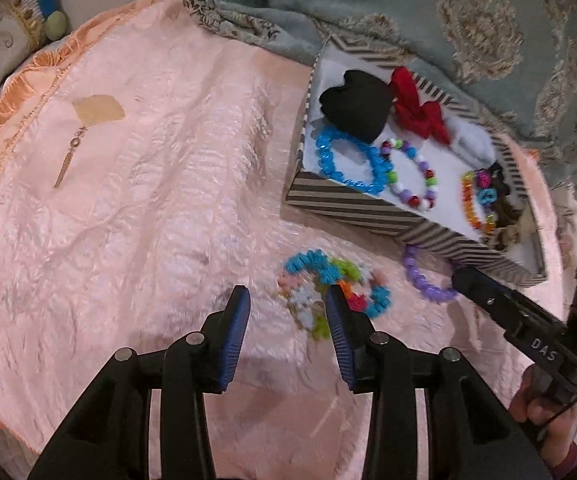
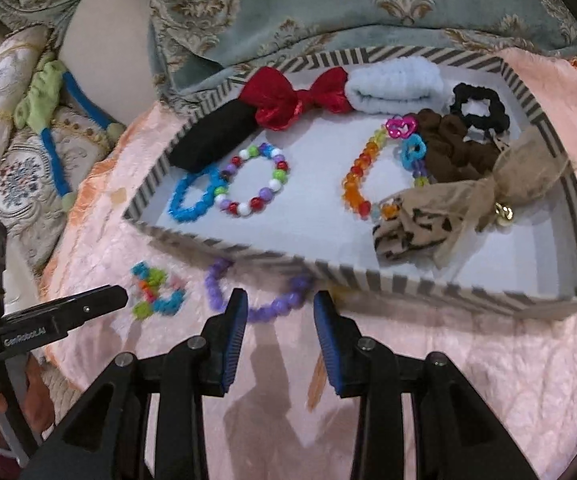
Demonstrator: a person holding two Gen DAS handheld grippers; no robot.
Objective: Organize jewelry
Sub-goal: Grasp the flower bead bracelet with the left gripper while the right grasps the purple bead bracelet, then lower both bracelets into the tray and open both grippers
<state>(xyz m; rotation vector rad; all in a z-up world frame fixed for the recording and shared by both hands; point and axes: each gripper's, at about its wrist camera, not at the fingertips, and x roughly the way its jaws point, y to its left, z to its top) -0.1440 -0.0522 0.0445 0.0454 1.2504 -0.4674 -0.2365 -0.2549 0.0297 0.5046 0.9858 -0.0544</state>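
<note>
A striped box (image 2: 368, 280) (image 1: 352, 208) on pink cloth holds a blue bead bracelet (image 2: 192, 200) (image 1: 348, 160), a mixed-colour bead bracelet (image 2: 254, 178), an orange bracelet (image 2: 358, 178), a red bow (image 2: 300, 98) and scrunchies. A purple bracelet (image 2: 264, 304) (image 1: 424, 276) lies outside by the box's front wall. A multicolour chain (image 1: 328, 284) (image 2: 156, 292) lies beside it. My left gripper (image 1: 288, 304) is open over the chain's left part. My right gripper (image 2: 280, 304) is open around the purple bracelet.
A gold earring (image 1: 68, 156) lies on the pink cloth (image 1: 128, 200) at the far left. A blue-green patterned blanket (image 2: 328, 8) lies behind the box. Embroidered cushions (image 2: 20, 160) sit at the left edge.
</note>
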